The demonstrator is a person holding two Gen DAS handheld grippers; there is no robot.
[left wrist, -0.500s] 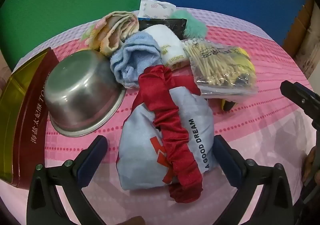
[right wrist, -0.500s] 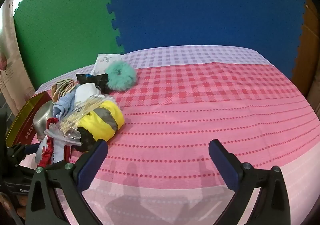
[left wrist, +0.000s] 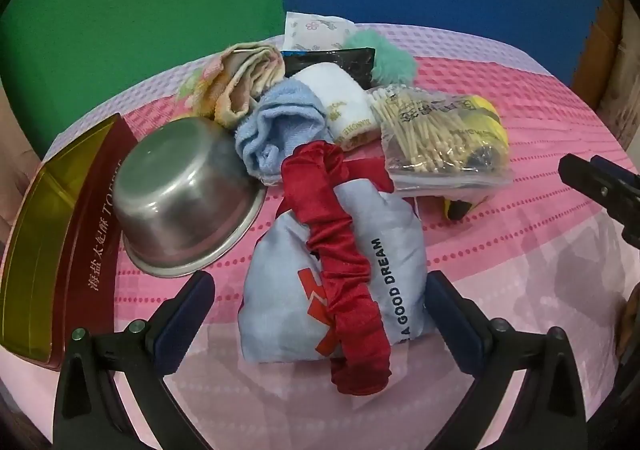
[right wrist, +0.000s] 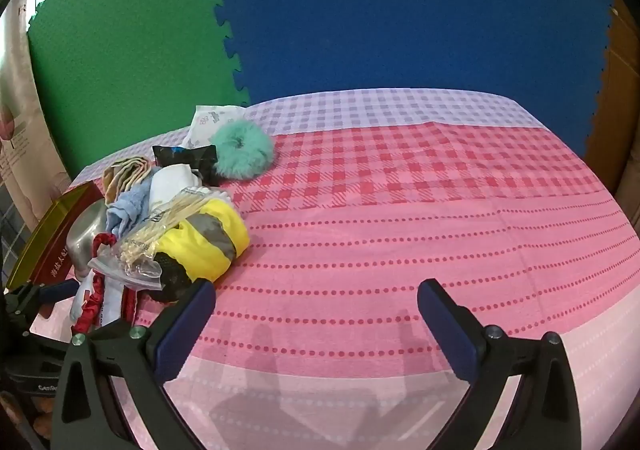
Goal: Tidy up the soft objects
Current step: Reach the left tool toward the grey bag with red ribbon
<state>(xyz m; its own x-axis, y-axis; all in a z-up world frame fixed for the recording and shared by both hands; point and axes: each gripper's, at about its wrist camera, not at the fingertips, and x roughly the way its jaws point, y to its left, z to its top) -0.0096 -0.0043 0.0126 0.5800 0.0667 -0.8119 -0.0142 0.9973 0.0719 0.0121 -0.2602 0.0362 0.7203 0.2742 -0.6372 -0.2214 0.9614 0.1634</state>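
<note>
Because the left claw point(left wrist: 320, 314) is released astride the grey pouch point(left wrist: 360, 250), a grasp seems intended; the right claw point(right wrist: 316, 314) waits released over bare tabletop point(right wrist: 400, 209).

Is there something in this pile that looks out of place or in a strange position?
Yes. The steel bowl lies tipped over, bottom up, leaning on the red tin, a hard thing among soft ones. The bag of cotton swabs rests crooked over the yellow bundle. Nothing looks spilled or torn.
</note>
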